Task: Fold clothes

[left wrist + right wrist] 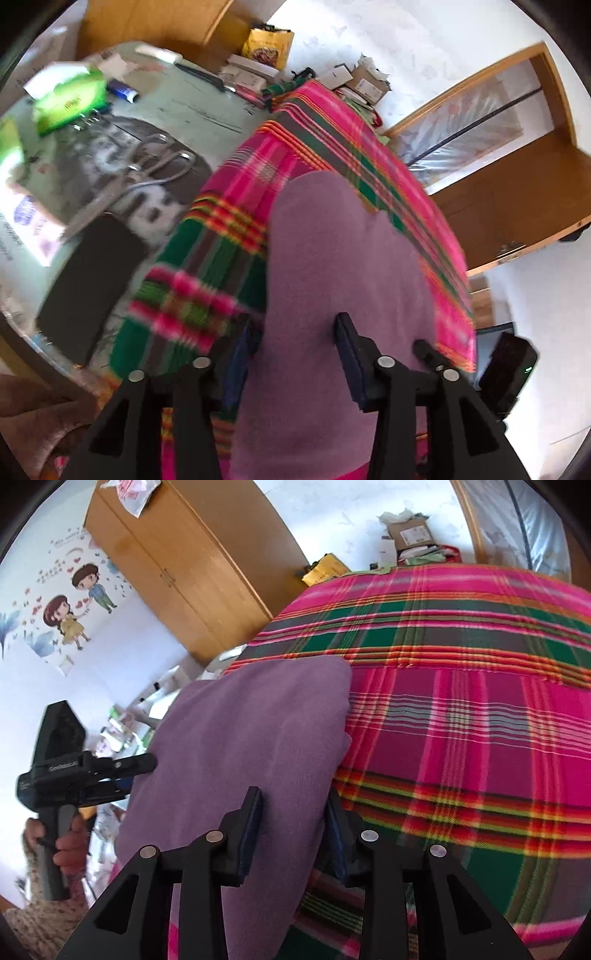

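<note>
There is one purple garment (343, 280) and one plaid blanket (461, 716) in pink, green and red under it. Two grippers are in view, each with two black fingers that carry dark blue pads.

The purple garment is plain, soft and matte, without print or buttons that I can see. It lies folded in a long, smooth shape with a rounded far end and only a few light creases. In the right wrist view its far edge is straight, with a corner near the green stripe of the blanket.

The left gripper (295, 343) has its jaws wide apart. The near end of the garment lies between them, but the pads do not press it; the right finger (351, 354) stands clear above the cloth. The right gripper (293, 830) has its jaws partly open over the near right edge of the garment, and here too the cloth is not squeezed.

In the right wrist view, one hand (68, 843) holds the handle of the left gripper beside the garment.

On the counter (192, 107) beside the blanket lie one green tissue pack (70, 99), one black rectangular object (88, 280) and one pair of scissors (162, 162).
</note>
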The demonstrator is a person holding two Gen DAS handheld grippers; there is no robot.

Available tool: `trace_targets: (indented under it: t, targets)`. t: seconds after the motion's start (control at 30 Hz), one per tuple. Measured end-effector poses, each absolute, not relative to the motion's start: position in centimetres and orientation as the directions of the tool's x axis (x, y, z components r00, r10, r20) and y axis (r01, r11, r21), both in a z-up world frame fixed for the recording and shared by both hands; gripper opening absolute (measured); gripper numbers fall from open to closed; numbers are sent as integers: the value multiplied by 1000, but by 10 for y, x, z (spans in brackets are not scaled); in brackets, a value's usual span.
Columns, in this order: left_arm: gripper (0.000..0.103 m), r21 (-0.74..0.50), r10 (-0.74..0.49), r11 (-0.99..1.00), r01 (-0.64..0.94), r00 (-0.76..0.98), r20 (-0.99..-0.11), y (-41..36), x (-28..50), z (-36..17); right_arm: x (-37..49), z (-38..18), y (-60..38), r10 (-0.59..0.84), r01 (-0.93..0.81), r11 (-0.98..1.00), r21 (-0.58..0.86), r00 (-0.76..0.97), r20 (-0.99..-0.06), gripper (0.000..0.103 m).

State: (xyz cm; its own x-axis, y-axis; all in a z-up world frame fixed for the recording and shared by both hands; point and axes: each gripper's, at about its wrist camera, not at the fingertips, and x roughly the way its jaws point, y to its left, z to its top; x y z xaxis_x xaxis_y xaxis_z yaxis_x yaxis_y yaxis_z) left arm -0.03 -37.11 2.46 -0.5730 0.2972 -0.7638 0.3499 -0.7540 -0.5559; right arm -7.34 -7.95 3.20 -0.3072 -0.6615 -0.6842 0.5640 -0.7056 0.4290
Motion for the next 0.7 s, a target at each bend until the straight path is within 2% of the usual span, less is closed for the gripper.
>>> trace_targets:
  t: [0.27, 0.43, 0.57, 0.7]
  targets:
    - [48, -520, 243, -770, 371, -583, -776, -358, 33, 24, -48, 34, -69, -630, 561, -733, 384, -349, -693, 35]
    - [47, -424, 147, -820, 383, -576, -804, -342, 43, 32, -34, 34, -65, -615, 545, -750, 376, -365, -698, 35]
    - [47, -363, 94, -855, 370, -578, -811, -320, 55, 40, -19, 40, -66, -570, 534, -780, 325, -395, -720, 35]
    - [47, -301, 29, -871, 388, -571, -820, -305, 63, 40, 6, 45, -77, -500, 557, -805, 206, -448, -741, 35]
